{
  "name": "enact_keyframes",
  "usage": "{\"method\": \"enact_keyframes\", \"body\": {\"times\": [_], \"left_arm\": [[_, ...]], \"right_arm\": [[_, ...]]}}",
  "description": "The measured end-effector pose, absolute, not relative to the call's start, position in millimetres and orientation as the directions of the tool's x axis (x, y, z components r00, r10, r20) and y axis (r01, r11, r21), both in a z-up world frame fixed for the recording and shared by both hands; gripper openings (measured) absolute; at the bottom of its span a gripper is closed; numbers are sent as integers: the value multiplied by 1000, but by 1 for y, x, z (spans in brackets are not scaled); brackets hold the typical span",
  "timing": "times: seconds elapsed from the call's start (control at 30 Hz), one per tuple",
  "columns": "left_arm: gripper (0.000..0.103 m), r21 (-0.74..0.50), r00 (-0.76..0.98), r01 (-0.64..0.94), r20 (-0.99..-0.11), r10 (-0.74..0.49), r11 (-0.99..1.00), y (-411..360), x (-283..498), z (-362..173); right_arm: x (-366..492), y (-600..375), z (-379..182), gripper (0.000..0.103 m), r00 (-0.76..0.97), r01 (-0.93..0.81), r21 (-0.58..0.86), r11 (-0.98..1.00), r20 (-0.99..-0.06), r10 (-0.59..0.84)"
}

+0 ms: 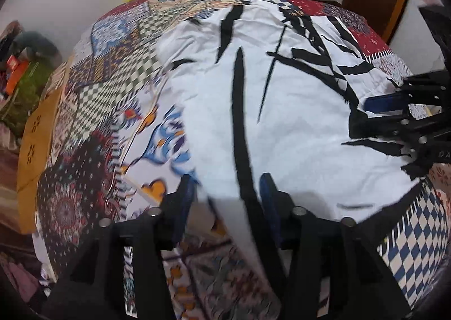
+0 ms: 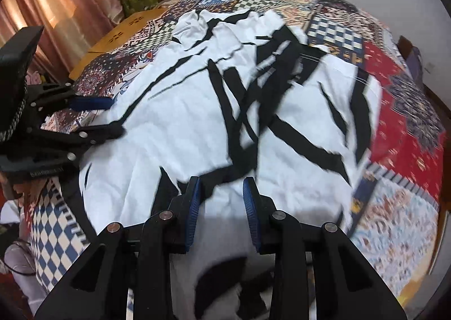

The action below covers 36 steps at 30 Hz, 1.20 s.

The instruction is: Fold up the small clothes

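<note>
While the garment (image 1: 282,111) lies spread on the patchwork cover (image 1: 118,72), both grippers — left (image 1: 228,190), right (image 2: 221,193) — straddle its near hem, jaws apart, seemingly ready to pinch.

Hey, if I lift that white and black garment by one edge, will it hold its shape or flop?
Likely flop: the white and black garment lies creased and rumpled on the patchwork cloth. It looks thin, so probably light. It might drag the cloth slightly.
</note>
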<state>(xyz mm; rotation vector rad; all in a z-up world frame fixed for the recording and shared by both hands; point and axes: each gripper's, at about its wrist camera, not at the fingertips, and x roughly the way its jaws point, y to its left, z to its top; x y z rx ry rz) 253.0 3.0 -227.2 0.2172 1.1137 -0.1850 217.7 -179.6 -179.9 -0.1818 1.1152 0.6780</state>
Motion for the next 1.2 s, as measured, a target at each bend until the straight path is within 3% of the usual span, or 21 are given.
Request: {"method": "enact_keyframes", "body": {"times": [0.17, 0.27, 0.33, 0.4, 0.77, 0.9, 0.97, 1.03, 1.07, 1.13, 1.17, 1.2], "left_arm": [[57, 15, 432, 184, -899, -67, 983, 27, 242, -215], [58, 5, 454, 133, -889, -57, 991, 41, 241, -203], [65, -19, 471, 105, -879, -67, 994, 48, 242, -195], [73, -59, 487, 77, -869, -90, 995, 54, 246, -190], [73, -288, 350, 6, -896, -272, 958, 55, 305, -231], [71, -286, 354, 35, -893, -279, 958, 44, 317, -236], [67, -291, 355, 60, -888, -293, 955, 37, 321, -236], [57, -304, 353, 81, -882, -313, 949, 32, 327, -236], [48, -318, 347, 88, -878, -329, 944, 30, 329, -237], [32, -336, 342, 88, -874, -345, 938, 28, 332, -237], [23, -351, 337, 90, -870, -360, 932, 27, 333, -237], [19, -356, 337, 85, -869, -363, 931, 26, 333, -237]], "right_arm": [[200, -204, -161, 33, 317, -558, 204, 804, -843, 434], [197, -217, -148, 54, 378, -522, 204, 828, -815, 439], [198, -228, -141, 78, 421, -480, 215, 851, -795, 438], [203, -236, -138, 83, 454, -441, 229, 868, -777, 436], [255, -243, -194, 85, 306, -277, 455, 846, -793, 527], [266, -238, -203, 85, 267, -269, 538, 799, -755, 598], [269, -232, -203, 84, 249, -292, 560, 775, -738, 627], [271, -224, -203, 72, 230, -319, 571, 757, -728, 646], [272, -220, -205, 68, 221, -326, 571, 753, -729, 648], [275, -213, -207, 44, 207, -333, 570, 751, -733, 648], [276, -211, -207, 38, 202, -334, 572, 749, -733, 649], [275, -210, -207, 27, 194, -335, 579, 744, -730, 655]]}}
